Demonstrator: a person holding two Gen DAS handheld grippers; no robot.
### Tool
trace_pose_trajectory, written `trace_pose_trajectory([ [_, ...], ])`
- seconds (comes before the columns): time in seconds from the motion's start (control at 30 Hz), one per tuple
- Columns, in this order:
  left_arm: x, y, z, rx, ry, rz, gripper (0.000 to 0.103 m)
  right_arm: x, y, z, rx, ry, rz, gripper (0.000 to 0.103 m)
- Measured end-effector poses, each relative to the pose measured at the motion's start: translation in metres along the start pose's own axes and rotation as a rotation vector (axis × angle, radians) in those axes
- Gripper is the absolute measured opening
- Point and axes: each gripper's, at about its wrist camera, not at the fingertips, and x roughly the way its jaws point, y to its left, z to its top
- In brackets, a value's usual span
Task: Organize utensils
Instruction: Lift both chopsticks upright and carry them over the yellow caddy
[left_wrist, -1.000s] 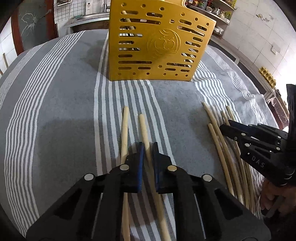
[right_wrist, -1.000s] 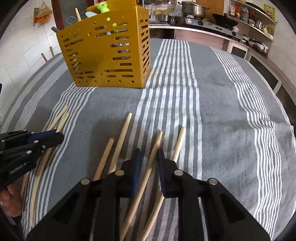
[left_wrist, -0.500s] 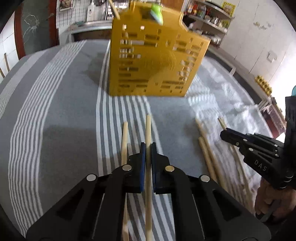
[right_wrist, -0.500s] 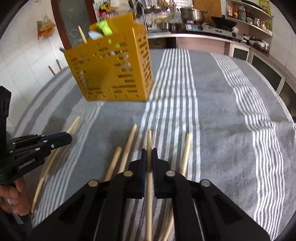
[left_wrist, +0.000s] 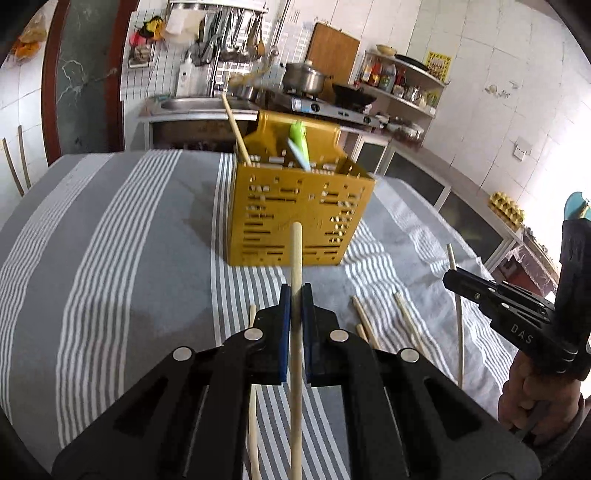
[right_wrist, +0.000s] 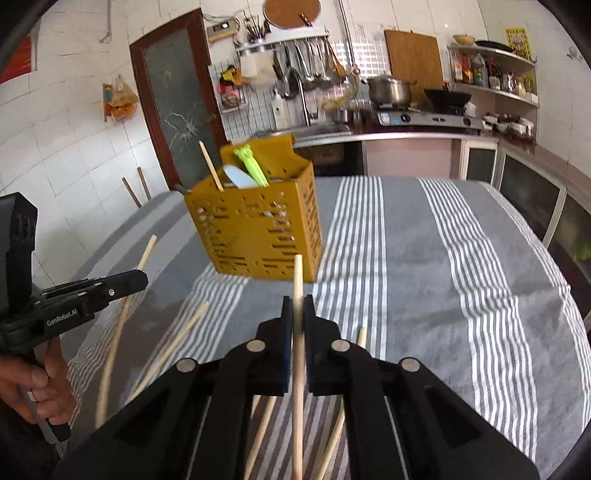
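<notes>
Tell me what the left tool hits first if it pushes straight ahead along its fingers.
Probably the yellow utensil basket. The left tool, shut on a chopstick, points at the basket's front wall, so the chopstick's tip would likely touch first. Depth is unclear.

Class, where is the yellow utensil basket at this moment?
The basket stands on the striped cloth, centre of the left view and left of centre in the right view, just beyond both held chopsticks.

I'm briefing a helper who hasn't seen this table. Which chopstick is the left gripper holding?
Start at the yellow slotted utensil holder on the grey striped tablecloth. In front of it, the left gripper is shut on one chopstick. Unlike the loose chopsticks lying flat nearby, it is lifted, pointing at the holder.
</notes>
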Motion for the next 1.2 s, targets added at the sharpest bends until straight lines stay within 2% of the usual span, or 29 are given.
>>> trace_pose_trajectory([
  [0.37, -0.037, -0.004, 0.005, 0.021, -0.083, 0.006, 0.005, -0.033, 0.010, 0.008, -0.037, -0.089, 0.013, 0.006],
  [0.57, -0.051, -0.003, 0.004, -0.003, -0.127, -0.023, 0.004, -0.047, 0.015, 0.008, -0.053, -0.117, 0.014, 0.006],
  [0.87, -0.064, -0.015, 0.003, 0.057, -0.167, 0.014, 0.004, -0.063, 0.023, 0.013, -0.070, -0.153, 0.018, 0.006],
  [1.2, -0.076, -0.020, 0.011, 0.064, -0.203, 0.009, 0.004, -0.074, 0.026, 0.025, -0.094, -0.202, 0.023, 0.006],
])
